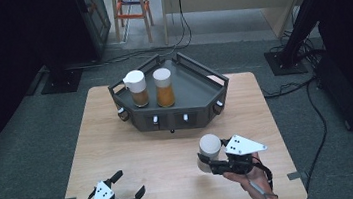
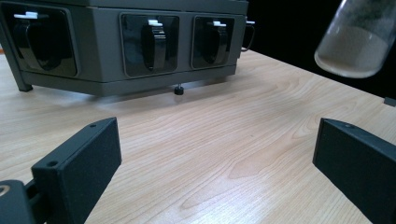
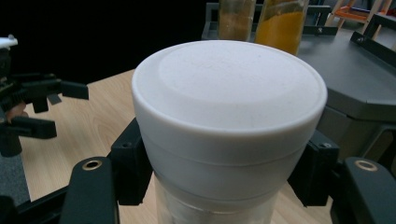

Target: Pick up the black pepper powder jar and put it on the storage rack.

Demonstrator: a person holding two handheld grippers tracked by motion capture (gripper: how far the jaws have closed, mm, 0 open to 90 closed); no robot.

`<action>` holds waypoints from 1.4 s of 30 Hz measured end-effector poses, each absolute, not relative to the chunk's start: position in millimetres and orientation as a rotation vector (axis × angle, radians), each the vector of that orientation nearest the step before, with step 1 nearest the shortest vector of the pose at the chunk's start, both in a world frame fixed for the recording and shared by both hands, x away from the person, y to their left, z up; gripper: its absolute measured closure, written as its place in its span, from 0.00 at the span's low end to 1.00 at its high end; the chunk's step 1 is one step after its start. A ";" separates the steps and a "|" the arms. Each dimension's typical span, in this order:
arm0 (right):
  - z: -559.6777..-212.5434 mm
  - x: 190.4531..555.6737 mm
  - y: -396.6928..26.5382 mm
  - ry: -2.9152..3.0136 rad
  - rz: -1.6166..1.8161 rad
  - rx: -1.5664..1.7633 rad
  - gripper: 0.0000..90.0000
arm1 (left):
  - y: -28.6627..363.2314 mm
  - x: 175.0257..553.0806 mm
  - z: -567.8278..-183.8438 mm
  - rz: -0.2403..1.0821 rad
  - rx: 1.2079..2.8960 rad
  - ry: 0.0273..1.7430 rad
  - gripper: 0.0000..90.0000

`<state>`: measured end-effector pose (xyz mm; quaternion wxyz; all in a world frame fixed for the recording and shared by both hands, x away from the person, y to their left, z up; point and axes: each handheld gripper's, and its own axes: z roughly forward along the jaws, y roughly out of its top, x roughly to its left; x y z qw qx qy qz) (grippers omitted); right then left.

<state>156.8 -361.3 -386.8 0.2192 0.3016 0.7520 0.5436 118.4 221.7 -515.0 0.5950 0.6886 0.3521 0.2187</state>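
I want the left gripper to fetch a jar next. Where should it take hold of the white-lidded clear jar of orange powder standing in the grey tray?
Probably the white lid of the clear jar of orange powder, jaws coming from above: it stands upright, the grey tray's rail fences its sides, and the brown-powder jar stands close beside it.

The table [image 1: 170, 150] is evenly lit from above, while the surroundings are left dark. The white lid [image 3: 229, 88], clamped between the right gripper's [image 3: 224, 163] jaws, is slightly softened by closeness.

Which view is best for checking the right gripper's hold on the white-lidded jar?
Right gripper view: the jar sits close up, both black pads clamped below its lid. The high view shows it small and tilted in the right gripper. The left gripper view catches its powder-filled bottom, off the table.
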 end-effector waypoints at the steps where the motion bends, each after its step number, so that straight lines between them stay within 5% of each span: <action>1: -384.7 158.9 -361.2 2.081 1.507 0.834 0.38 | 221.6 118.4 -515.1 0.507 1.598 0.819 0.01; 42: -311.5 249.5 -328.1 2.029 1.460 0.917 0.38 | 222.6 119.5 -515.3 0.505 1.601 0.819 0.01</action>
